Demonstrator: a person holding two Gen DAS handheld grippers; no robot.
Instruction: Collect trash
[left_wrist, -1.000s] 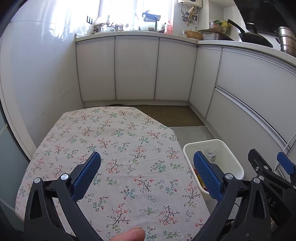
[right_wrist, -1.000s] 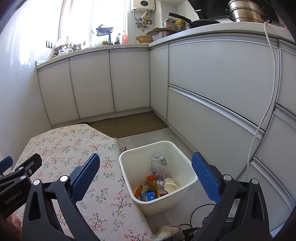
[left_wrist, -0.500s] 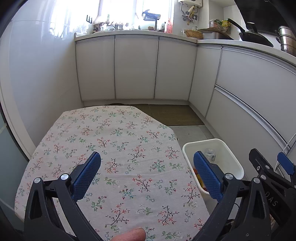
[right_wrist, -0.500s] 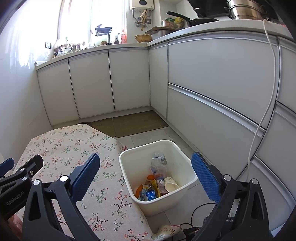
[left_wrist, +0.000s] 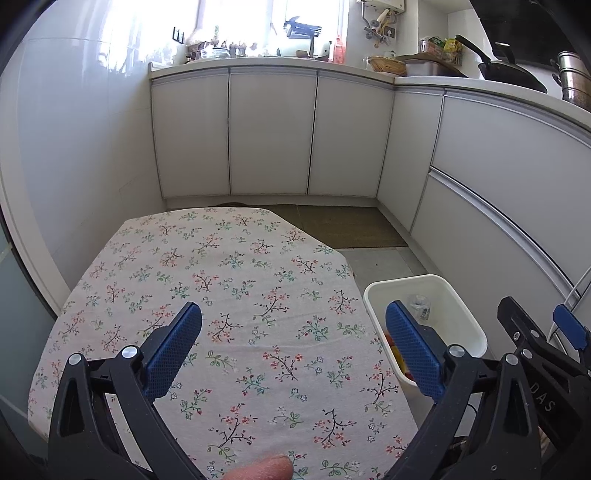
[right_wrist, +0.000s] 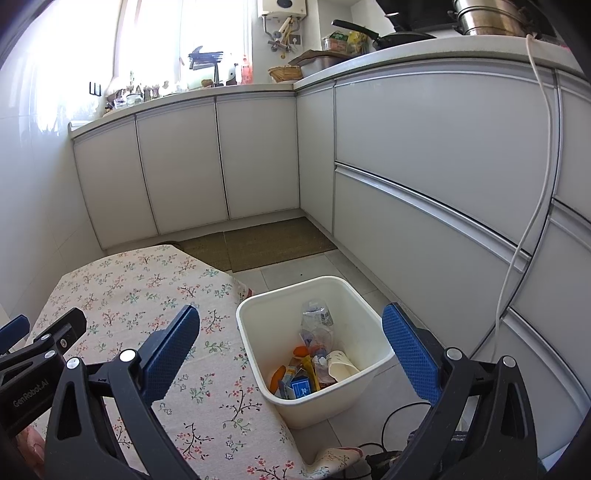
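Progress: trash (right_wrist: 314, 354) lies in the bin (right_wrist: 258, 302) on the floor beside the counter (left_wrist: 240, 280); the cloth shows nothing left, so the task looks about done.
Left gripper (left_wrist: 293, 341): jaws wide open, empty, above the counter.
Right gripper (right_wrist: 291, 341): jaws wide open, empty, above the bin.

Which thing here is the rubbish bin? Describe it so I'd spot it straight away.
Find the table with the floral cloth. On the tiled floor at its right edge, toward the grey cabinets, stands the white plastic bin. It is the only open tub there, with wrappers and a paper cup inside.
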